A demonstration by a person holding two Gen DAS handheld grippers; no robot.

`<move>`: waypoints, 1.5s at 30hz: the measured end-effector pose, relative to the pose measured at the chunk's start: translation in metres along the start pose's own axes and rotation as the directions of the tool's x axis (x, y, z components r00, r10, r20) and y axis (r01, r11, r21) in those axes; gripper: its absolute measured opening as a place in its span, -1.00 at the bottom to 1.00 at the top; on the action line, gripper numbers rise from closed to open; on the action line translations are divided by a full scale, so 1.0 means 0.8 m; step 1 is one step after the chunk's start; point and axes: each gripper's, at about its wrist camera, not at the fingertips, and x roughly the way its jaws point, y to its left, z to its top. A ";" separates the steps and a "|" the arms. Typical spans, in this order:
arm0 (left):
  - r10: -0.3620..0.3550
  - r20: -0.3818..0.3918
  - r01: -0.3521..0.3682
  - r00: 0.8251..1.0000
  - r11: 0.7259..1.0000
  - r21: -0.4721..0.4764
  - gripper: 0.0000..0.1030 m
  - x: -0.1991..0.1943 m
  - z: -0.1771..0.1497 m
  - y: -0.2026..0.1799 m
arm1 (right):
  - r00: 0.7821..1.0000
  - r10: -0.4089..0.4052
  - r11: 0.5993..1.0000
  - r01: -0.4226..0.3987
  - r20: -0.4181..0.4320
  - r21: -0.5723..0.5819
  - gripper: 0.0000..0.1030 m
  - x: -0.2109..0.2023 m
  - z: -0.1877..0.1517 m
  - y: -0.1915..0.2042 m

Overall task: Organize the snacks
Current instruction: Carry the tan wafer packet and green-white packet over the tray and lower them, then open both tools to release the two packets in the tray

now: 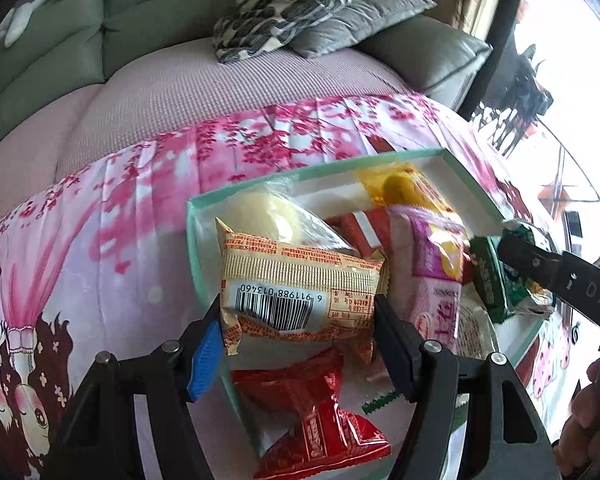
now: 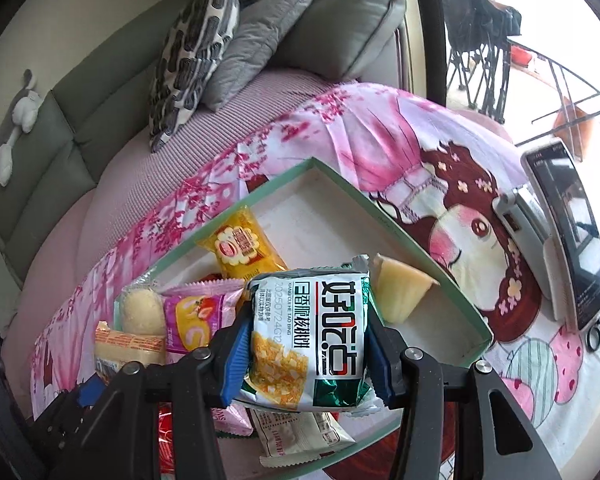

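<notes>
A shallow mint-green box (image 1: 192, 216) (image 2: 384, 216) lies on a pink cartoon blanket and holds several snack packs. My left gripper (image 1: 300, 332) is shut on a beige barcode snack pack (image 1: 296, 280) held over the box's near left corner; that pack also shows in the right wrist view (image 2: 128, 346). My right gripper (image 2: 306, 344) is shut on a green-and-white snack pack (image 2: 312, 332) over the box; it appears in the left wrist view (image 1: 496, 276). In the box lie a red pack (image 1: 320, 412), a pink pack (image 1: 428, 272), a yellow pack (image 2: 240, 246) and a jelly cup (image 2: 400, 292).
The blanket (image 1: 100, 240) covers a pink sofa seat with grey cushions (image 2: 256, 40) at the back. A phone on a stand (image 2: 568, 236) stands on the blanket right of the box. A stuffed toy (image 2: 16, 120) hangs on the sofa back.
</notes>
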 end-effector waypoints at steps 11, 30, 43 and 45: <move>0.001 0.012 0.000 1.000 1.000 -0.029 0.37 0.003 0.010 0.011 | 1.000 -0.004 0.998 0.004 -0.001 -0.064 0.03 0.023 0.007 0.011; -0.010 -0.026 0.010 1.000 1.000 0.013 0.39 0.028 0.026 -0.022 | 0.999 -0.049 0.992 0.047 -0.018 -0.113 0.05 0.041 0.008 0.023; 0.020 -0.047 -0.021 0.999 0.999 -0.025 0.60 0.019 0.018 -0.012 | 1.000 -0.015 0.996 0.013 -0.022 -0.083 0.52 0.040 0.010 0.017; 0.014 -0.046 -0.015 0.999 0.999 -0.037 0.60 0.014 0.015 -0.010 | 1.000 -0.015 0.997 0.013 -0.021 -0.082 0.55 0.039 0.011 0.016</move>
